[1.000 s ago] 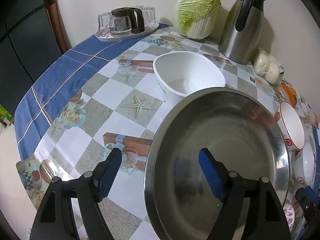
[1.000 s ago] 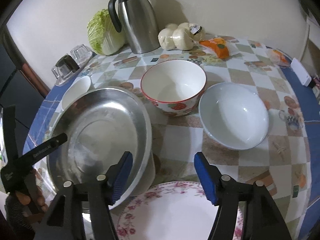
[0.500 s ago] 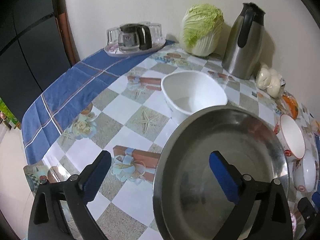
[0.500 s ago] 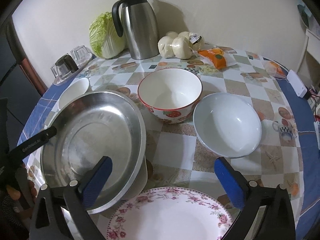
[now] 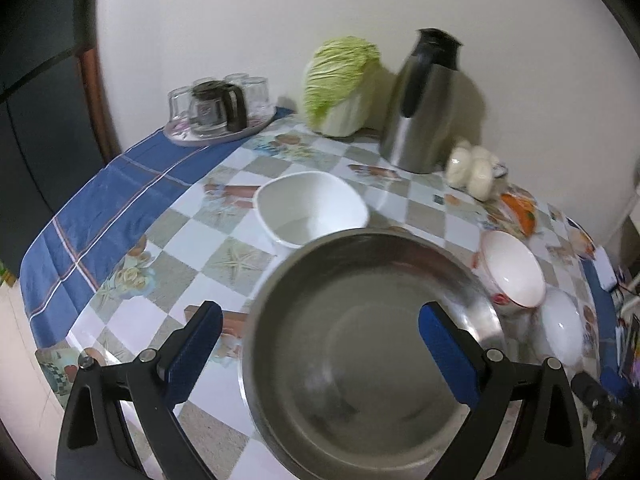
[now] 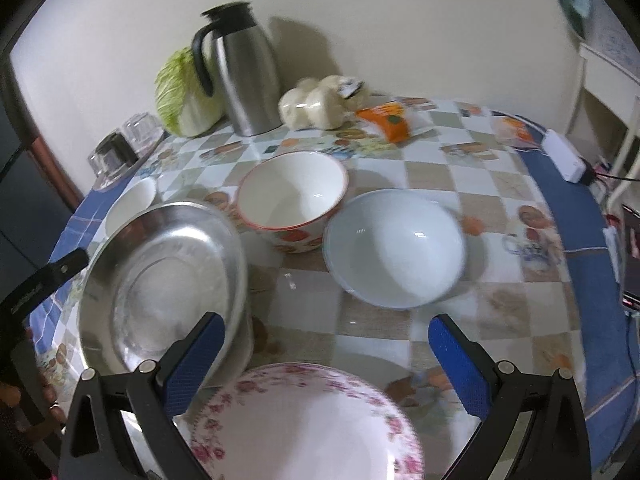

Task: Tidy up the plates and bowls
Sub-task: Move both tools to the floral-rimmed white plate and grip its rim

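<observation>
Both grippers were wide apart, nothing clamped. Left gripper (image 5: 320, 356) hung over the steel pan (image 5: 372, 344), one pad outside its rim and one over the basin, neither touching as far as I could tell. Right gripper (image 6: 326, 364) hung above the floral plate (image 6: 304, 424), just right of the pan. My read: pan set down as the stack base, both claws free for the next piece. Beyond the pan: red-rimmed bowl (image 6: 294, 204) nearly at its rim, pale bowl (image 6: 394, 248) right of that, white bowl (image 5: 310, 210) behind-left. Red-rimmed bowl crowded the pan's right edge, so a tight approach. Farther back: flask (image 6: 244, 68), cabbage (image 5: 340, 84), glass tray (image 5: 220, 134), clear of the work.
</observation>
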Tool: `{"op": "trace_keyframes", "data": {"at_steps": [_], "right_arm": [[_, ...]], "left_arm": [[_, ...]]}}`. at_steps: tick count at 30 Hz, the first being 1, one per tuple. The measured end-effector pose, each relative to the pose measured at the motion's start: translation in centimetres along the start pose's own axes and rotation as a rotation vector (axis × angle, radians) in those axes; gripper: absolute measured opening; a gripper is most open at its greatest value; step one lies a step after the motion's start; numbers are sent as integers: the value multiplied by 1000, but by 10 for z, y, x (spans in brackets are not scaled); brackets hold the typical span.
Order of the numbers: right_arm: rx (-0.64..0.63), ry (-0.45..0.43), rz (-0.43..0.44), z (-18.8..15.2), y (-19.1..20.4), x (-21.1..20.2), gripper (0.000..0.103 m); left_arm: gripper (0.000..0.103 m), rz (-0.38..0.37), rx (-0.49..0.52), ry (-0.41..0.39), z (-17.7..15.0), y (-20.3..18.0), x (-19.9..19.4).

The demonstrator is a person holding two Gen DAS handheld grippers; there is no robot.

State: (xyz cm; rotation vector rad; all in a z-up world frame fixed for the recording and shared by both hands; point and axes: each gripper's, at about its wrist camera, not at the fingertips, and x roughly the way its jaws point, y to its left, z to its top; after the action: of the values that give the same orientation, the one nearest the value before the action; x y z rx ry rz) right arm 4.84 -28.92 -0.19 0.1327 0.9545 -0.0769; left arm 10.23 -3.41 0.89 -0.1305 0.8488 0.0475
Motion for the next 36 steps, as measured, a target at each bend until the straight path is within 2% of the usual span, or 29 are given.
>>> {"op": "trace_keyframes", "data": {"at_steps": [3, 12, 21, 23, 26, 31, 36], "right_arm": [[31, -15, 0, 0, -14, -9, 103], [77, -68, -10, -5, -37, -37, 103], [98, -94, 10, -15, -48, -53, 103], [97, -90, 16, -17, -48, -54, 101], [109, -77, 20, -22, -50, -53, 92], [125, -41, 28, -30, -54, -48, 81], [180, 49, 61, -41, -61, -28, 79]], "left_arm": [[99, -11, 26, -1, -4, -12, -9], [99, -121, 126, 0, -18, -51, -35], [98, -228, 192, 63, -37, -83, -49], [98, -245, 201, 82, -42, -89, -51], [97, -267, 214, 122, -48, -95, -50], [86, -311, 233, 199, -61, -103, -48], [85, -351, 239, 267, -74, -110, -46]]}}
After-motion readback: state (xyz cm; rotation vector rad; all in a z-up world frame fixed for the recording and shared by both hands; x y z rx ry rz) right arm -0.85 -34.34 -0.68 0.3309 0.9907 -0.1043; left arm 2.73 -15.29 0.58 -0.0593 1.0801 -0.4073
